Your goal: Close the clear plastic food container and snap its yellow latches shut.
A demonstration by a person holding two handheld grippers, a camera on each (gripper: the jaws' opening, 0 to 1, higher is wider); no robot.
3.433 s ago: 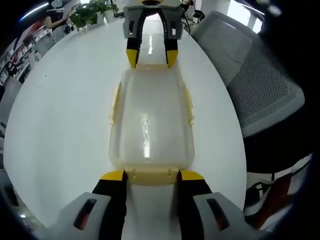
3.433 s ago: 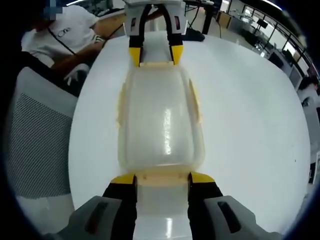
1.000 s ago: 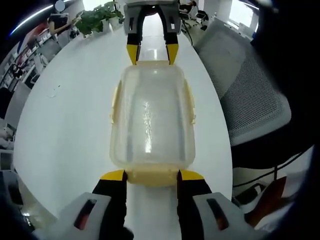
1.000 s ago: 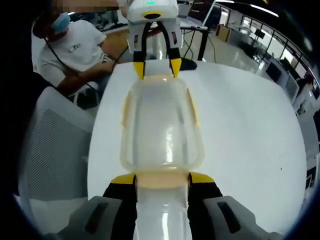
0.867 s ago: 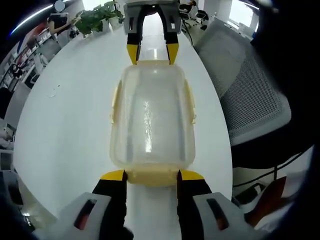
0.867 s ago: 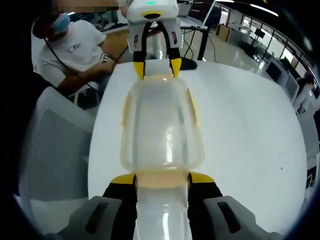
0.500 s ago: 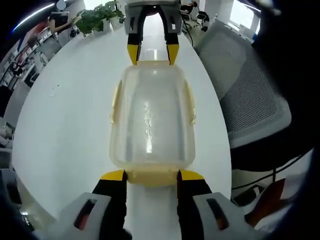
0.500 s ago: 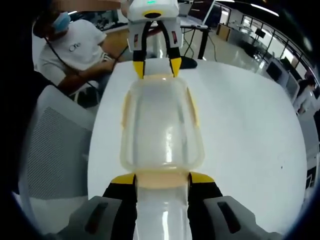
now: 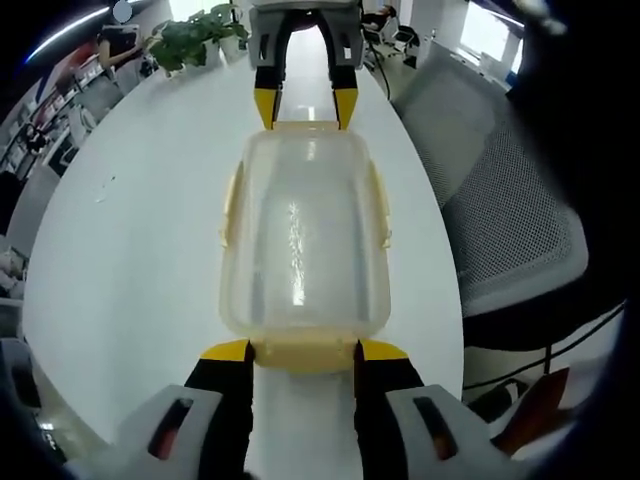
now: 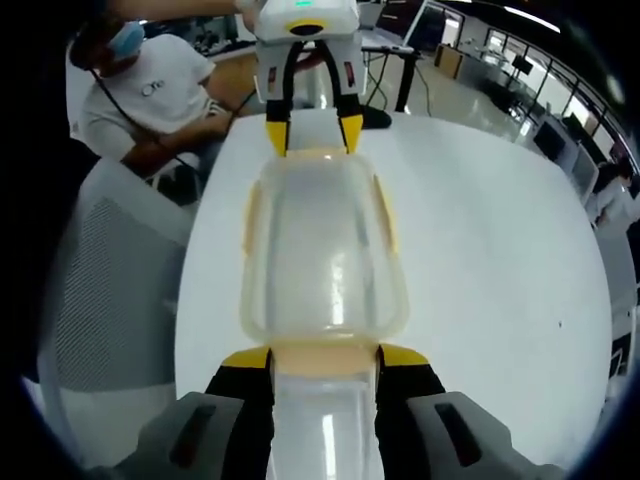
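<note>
The clear plastic food container was held above the white table, lid side toward both cameras, suspended between the two grippers at its short ends. It was a rounded rectangular box with a translucent, slightly frosted lid seated on it. Yellow latches ran along each edge: one on each long side lay flat against the wall, and one at each short end sat between gripper jaws.

The left gripper had its yellow-tipped jaws set at a narrow gap, the tips bracketing the near end latch and touching the container's end. The right gripper stood the same way at the opposite end, jaws narrow and pressed to either side of that latch. In the left gripper view, the right gripper met the far end; in the right gripper view, the left gripper did likewise.

The table was glossy and round-edged. A grey mesh office chair stood beside it. Potted green plants sat at the far edge. A seated person in a white shirt was behind the table, in an open office.
</note>
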